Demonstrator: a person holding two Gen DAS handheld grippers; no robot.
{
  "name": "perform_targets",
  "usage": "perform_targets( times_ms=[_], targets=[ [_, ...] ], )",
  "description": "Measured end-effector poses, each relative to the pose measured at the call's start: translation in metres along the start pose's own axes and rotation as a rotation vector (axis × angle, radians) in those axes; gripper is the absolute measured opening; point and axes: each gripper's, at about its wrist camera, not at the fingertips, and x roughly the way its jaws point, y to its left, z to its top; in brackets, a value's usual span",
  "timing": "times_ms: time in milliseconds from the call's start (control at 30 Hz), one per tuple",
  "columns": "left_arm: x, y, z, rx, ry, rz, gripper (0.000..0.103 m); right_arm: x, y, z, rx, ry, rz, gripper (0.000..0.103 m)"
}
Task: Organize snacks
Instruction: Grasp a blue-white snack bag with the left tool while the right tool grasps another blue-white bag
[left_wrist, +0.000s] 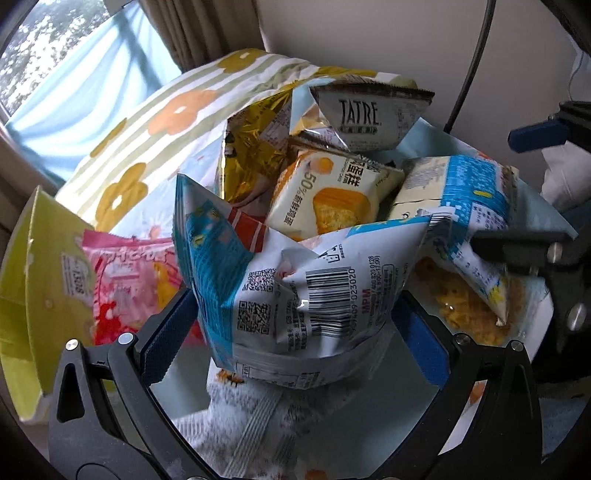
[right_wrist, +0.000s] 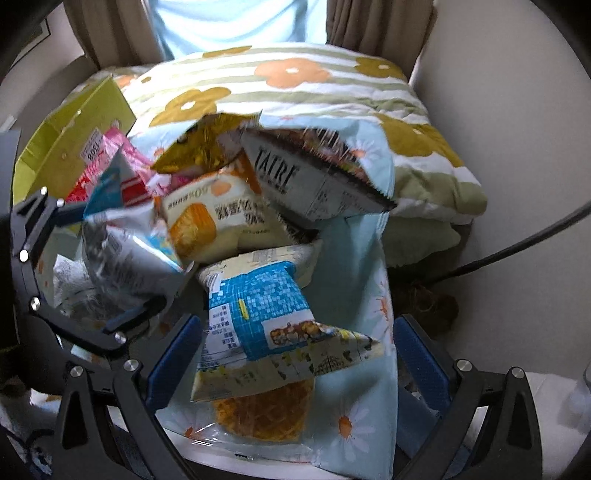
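Observation:
A heap of snack packets lies on a light blue daisy-print cloth (right_wrist: 354, 406). My left gripper (left_wrist: 291, 332) is shut on a white and blue crinkled bag with a barcode (left_wrist: 314, 288); both blue pads press its sides. In the right wrist view that gripper (right_wrist: 96, 269) and its bag (right_wrist: 122, 243) are blurred at the left. My right gripper (right_wrist: 295, 362) stands wide open around a blue-and-white checked packet (right_wrist: 258, 306), which rests on a clear pack of orange snacks (right_wrist: 266, 413). In the left wrist view one finger of the right gripper (left_wrist: 495, 190) touches that packet (left_wrist: 469, 188).
Further back lie a cake packet (left_wrist: 325, 195), a grey TATRE packet (left_wrist: 369, 118), a gold foil bag (left_wrist: 251, 155) and a pink packet (left_wrist: 129, 280). A yellow-green carton (left_wrist: 37, 277) stands at the left. A floral quilt (right_wrist: 295, 85) sits behind; a black cable (right_wrist: 517, 251) runs at the right.

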Motion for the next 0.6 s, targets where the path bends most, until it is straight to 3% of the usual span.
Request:
perform_targets(
  times_ms=[367,600],
  targets=[
    [0.025,-0.006,0.010,0.040,0.041,0.005,0.103,0.026,0.004,0.000,-0.018,0.069,0.029,0.103],
    [0.019,-0.002,0.003,0.048,0.034,0.001,0.082,0.035,0.001,0.001,-0.013,0.080,0.035,0.103]
  ],
)
